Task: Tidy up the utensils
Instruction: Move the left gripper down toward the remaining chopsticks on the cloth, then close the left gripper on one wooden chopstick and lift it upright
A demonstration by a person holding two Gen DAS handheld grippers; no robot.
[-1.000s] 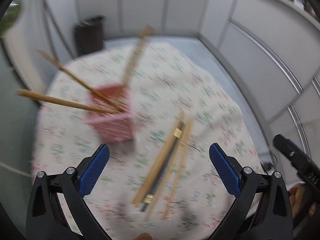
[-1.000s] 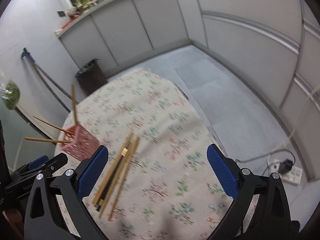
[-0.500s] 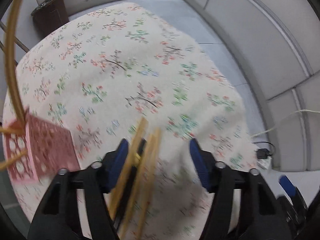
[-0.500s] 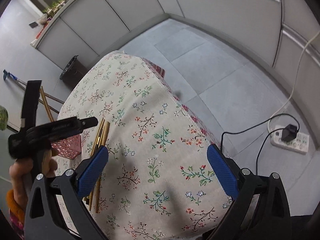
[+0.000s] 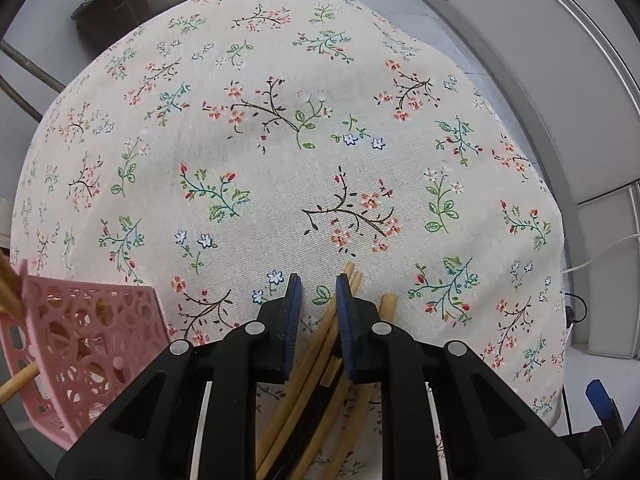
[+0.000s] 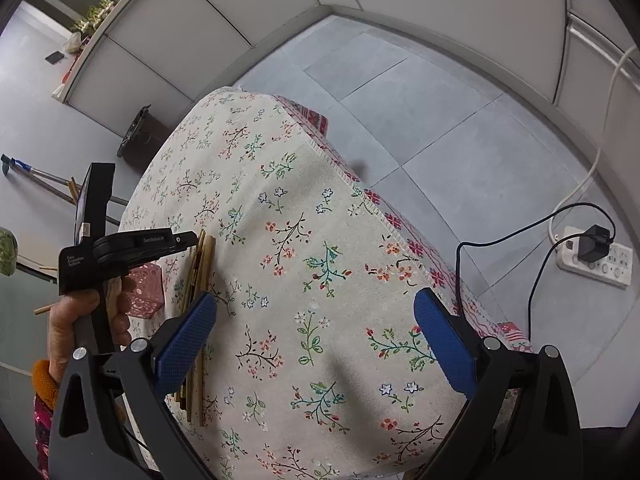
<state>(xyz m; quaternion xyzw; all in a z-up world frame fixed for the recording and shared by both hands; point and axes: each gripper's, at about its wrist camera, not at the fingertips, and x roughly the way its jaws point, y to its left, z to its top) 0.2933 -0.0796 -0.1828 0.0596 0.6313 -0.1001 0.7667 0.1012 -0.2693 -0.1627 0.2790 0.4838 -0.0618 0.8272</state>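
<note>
Both grippers steeply tipped toward tablecloth, left gripper over chopsticks

A cloth with little flowers and twigs covers the tabletop, and its stitched edge hangs over a red patterned border. A dark bin stands on the grey tiled floor by the pale wall panels. Long-handled tools lean near it. A white power strip lies on the floor with a black plug in it and a black cord curling away. Small plants sit on a high ledge.
</note>
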